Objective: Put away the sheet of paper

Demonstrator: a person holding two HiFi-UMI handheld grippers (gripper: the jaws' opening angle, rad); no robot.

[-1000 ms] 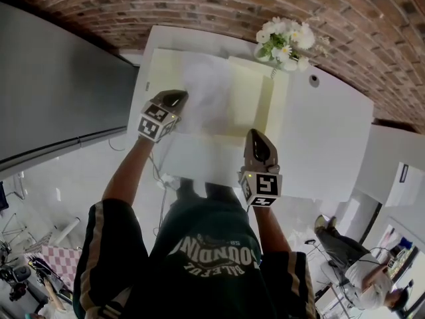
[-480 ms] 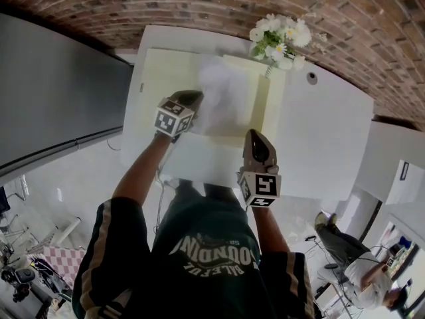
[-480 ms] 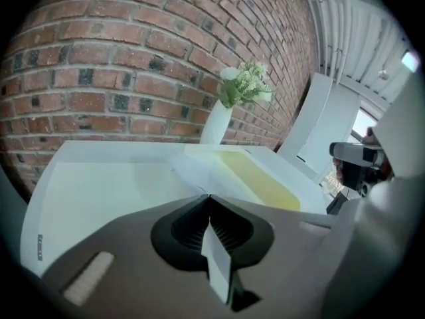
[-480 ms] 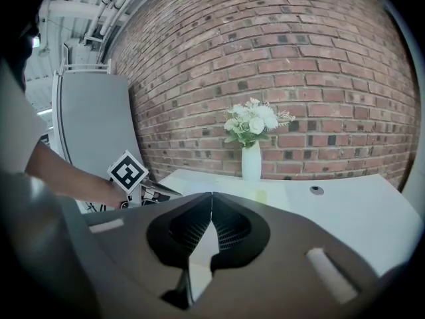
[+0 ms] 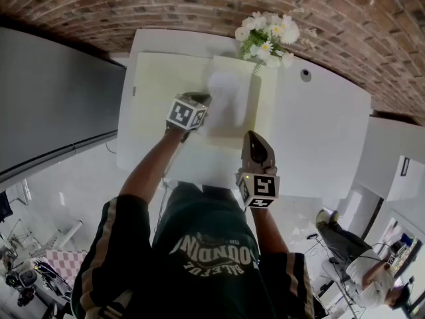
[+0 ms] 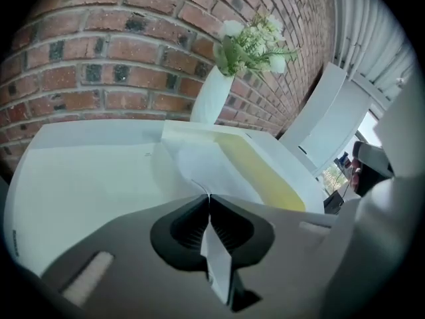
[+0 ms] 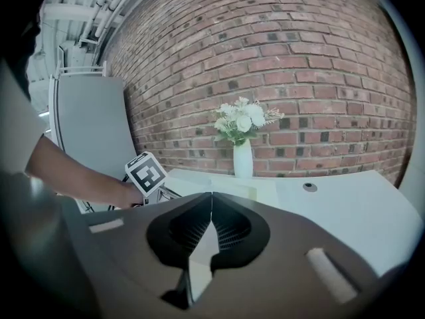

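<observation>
Only its own view shows my left claw opening, sheet of paper between the tips. My right claw, five o'clock of it, is closed, empty.

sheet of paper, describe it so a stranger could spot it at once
Find the white table against the red brick wall. In front of the white vase of flowers lies an open pale yellow folder. The thin white sheet of paper is over it, whiter than the folder.

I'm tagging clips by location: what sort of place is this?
Probably an office or studio workspace: a white desk with a round cable hole, a red brick wall behind it, and a white vase of white flowers.
</observation>
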